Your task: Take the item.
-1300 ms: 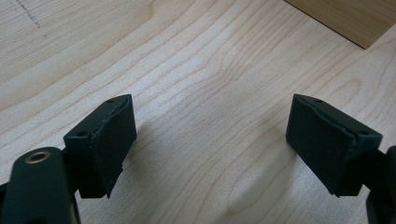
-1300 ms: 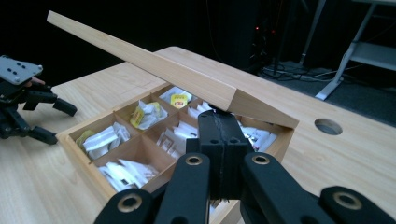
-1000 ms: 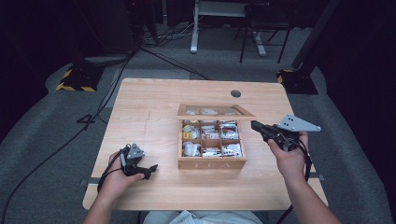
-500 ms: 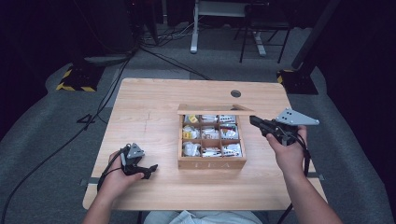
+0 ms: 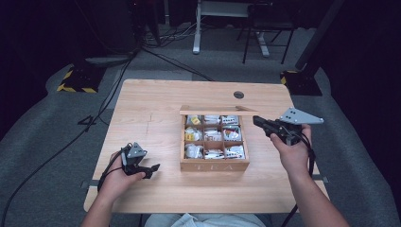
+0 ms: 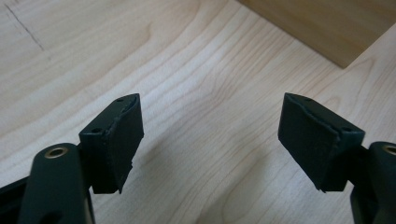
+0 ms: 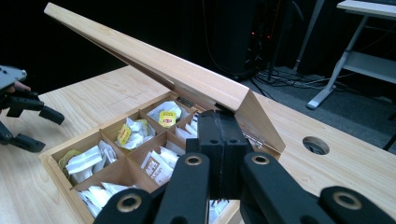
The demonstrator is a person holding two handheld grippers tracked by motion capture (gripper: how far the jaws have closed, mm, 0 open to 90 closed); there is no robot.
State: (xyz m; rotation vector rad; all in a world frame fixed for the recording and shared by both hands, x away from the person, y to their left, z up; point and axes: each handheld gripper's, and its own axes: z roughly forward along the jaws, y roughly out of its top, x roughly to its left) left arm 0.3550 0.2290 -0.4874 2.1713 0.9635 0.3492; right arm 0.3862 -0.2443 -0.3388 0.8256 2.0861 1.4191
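1. Box [image 5: 214, 164] is sitting mid-tabletop [image 5: 151, 109], its nine compartments holding tea packets [image 5: 212, 135]; its lid [image 5: 217, 112] is standing nearly upright on the far hinge, seen edge-on from above. A second ago the lid was lying lower over the back row, so it is swinging up and back.
2. Right claw [image 5: 257, 120] is hovering just beside the box's right far corner, at the lid's right end. In the right gripper view its jaws are pressing together with no gap and nothing between them, their tips just under the lid's lower edge [image 7: 219, 100]; whether they are touching the wood cannot be told. Over the last second it has been moving from the box's right side towards that far corner.
3. Left claw [image 5: 153, 169] is resting low on the tabletop, near the person's edge and well apart from the box. In the left gripper view its jaws are gaping wide over bare wood, holding nothing. It is staying where it was a second ago.
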